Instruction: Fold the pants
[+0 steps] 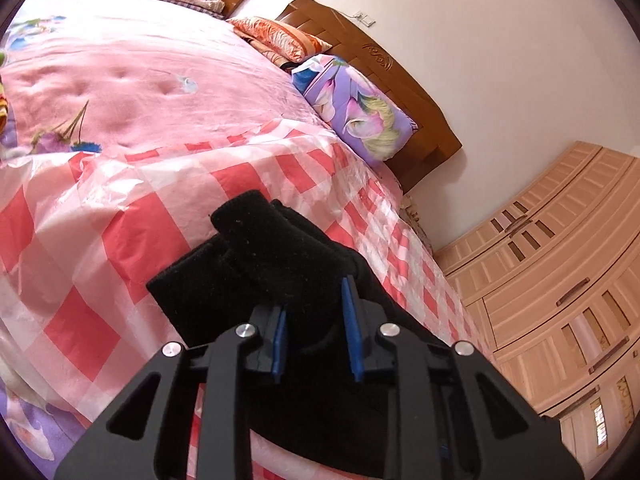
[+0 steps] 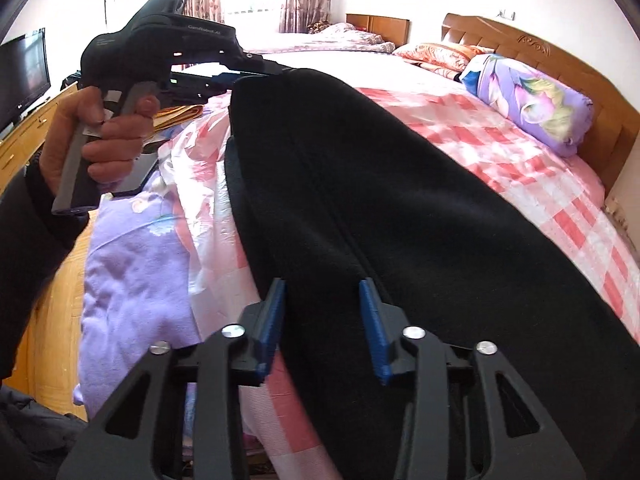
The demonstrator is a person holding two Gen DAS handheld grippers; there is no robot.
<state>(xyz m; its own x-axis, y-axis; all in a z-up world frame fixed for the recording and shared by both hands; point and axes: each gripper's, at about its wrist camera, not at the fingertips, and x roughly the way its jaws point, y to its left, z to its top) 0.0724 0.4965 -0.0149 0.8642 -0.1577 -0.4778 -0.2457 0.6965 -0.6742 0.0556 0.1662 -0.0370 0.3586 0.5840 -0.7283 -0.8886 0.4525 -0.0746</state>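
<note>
The left gripper [image 1: 318, 320] and right gripper [image 2: 322, 320] each pinch bunched fabric of the black, soft fleece pants [image 2: 360, 184] between partly closed blue pads, holding opposite ends stretched above the bed's pink checked plastic sheet [image 1: 120, 216]. The fold appears mid-carry; next, both ends likely need lowering together, aligned.

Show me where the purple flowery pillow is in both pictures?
Left wrist view: the purple flower-print pillow lies upper right of centre, against the carved wooden headboard.
Right wrist view: the same pillow sits at the upper right, beyond the black fleece pants.
Shared landmark: the headboard.
</note>
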